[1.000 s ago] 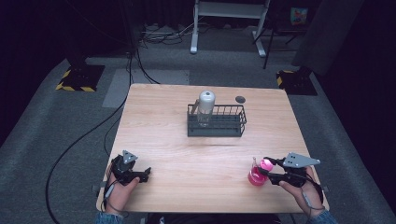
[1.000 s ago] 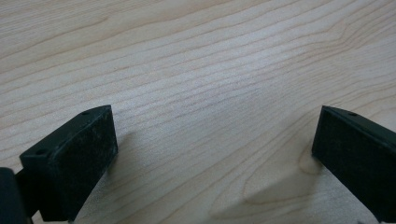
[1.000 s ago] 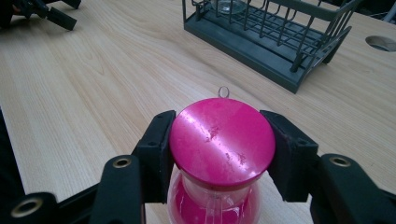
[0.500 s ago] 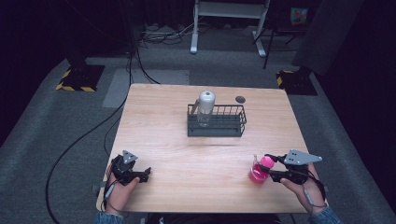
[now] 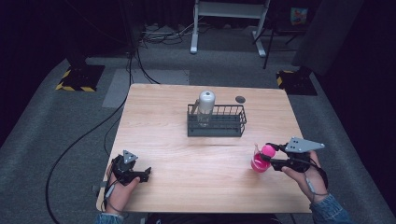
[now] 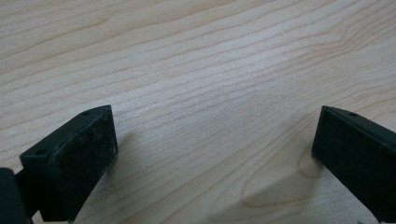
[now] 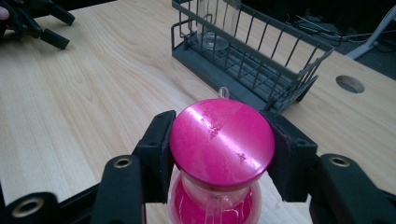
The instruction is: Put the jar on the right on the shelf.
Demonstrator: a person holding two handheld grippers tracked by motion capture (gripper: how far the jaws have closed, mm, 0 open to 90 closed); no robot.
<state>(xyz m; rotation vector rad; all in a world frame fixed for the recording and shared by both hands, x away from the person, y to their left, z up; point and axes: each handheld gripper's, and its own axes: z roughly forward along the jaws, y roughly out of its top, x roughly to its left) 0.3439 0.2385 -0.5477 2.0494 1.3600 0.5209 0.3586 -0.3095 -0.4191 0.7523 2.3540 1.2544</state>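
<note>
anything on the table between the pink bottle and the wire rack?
Nothing. In the high view, bare wood runs from the pink bottle in the right gripper to the wire rack.

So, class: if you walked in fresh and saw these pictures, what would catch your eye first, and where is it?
The bright pink bottle near the table's right front edge stands out, its glossy pink lid clamped between the right tongs. Next comes the dark wire basket at the middle of the wooden table, with a clear silver-capped bottle standing in its left end. The left tongs rest open at the front left corner.
</note>
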